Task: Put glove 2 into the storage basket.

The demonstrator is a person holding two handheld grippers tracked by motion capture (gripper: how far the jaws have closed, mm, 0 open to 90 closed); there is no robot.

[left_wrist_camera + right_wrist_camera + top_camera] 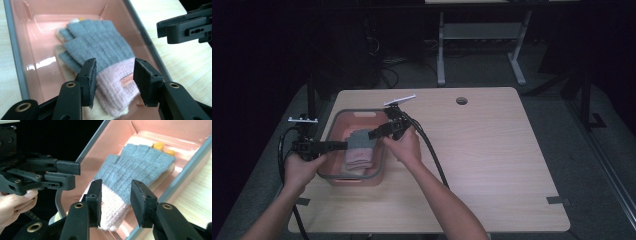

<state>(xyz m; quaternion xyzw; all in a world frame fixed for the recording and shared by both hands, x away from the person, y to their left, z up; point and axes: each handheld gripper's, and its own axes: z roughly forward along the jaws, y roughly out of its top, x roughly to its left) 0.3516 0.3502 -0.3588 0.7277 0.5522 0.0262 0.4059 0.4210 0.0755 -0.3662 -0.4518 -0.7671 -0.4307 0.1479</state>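
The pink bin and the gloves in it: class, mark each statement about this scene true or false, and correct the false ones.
1. A grey glove with a pink cuff lies on top, inside the pink bin. True.
2. The left hand-held gripper is clamped on the cuff. False: its jaws stand apart above the cuff, pressing nothing.
3. A cream glove lies under the grey one. True.
4. The bin stands on the floor. False: it stands on the wooden table.
5. The right hand-held gripper holds a cup. False: its jaws are open over the glove.
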